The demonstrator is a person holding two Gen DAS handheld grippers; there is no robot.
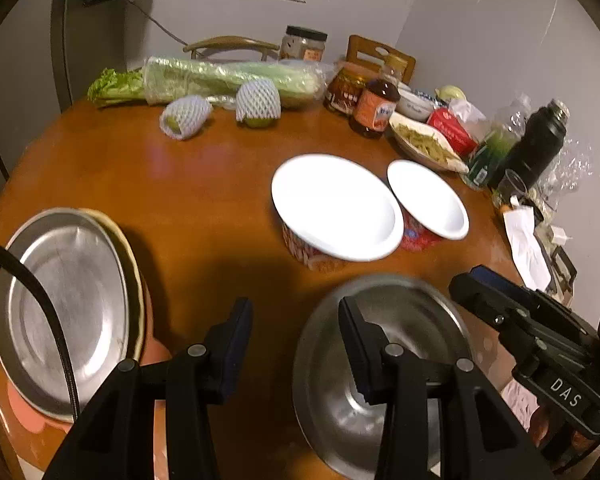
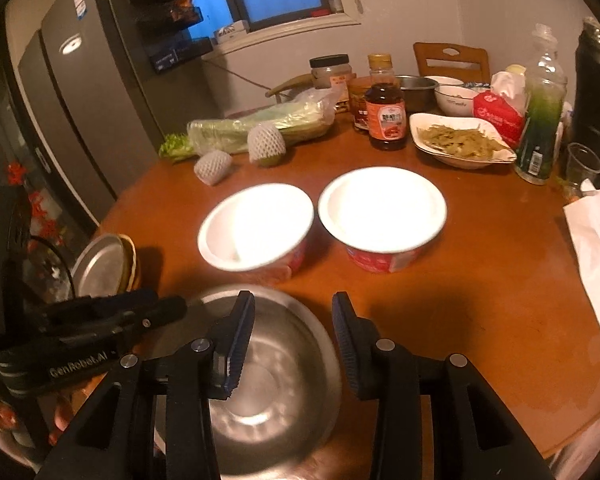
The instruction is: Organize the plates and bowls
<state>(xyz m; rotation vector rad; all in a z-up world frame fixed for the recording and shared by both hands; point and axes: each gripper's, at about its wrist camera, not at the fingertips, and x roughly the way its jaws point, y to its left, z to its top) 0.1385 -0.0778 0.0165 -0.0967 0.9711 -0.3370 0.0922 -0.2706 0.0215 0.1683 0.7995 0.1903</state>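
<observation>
While both grippers hang over the near edge of the round wooden table [image 2: 480,264], a steel bowl [image 2: 268,376] sits on it right beneath them; the left gripper [image 1: 296,344] has its jaws apart with nothing pressed between them, one finger over the bowl's rim and the other over bare wood; the right gripper [image 2: 294,344] is likewise apart and clamps nothing, its left finger above the bowl's hollow and its right finger just past the rim. In the left wrist view the right gripper's black body comes in at 4 o'clock, close beside the bowl.

At 12 o'clock from the steel bowl stand two white bowls with red printed sides, the left white bowl [image 2: 256,232] and the right white bowl [image 2: 382,210], nearly touching each other. At 9 o'clock, at the table's edge, a steel plate [image 1: 66,300] lies on a pale-rimmed plate [image 1: 134,264], and a black cable [image 1: 48,304] crosses over the steel plate.

Farther off the table is crowded: a wrapped cabbage [image 1: 228,78] and two net-sleeved fruits [image 1: 256,100] at 11 o'clock; a sauce bottle [image 2: 385,114] and jars at 12; a white dish of shredded food [image 2: 460,140], a red tissue pack [image 2: 496,114], a green bottle [image 2: 540,120] and a black flask [image 1: 538,144] at 1 to 2 o'clock; white paper [image 2: 596,248] lies at 3 o'clock.
</observation>
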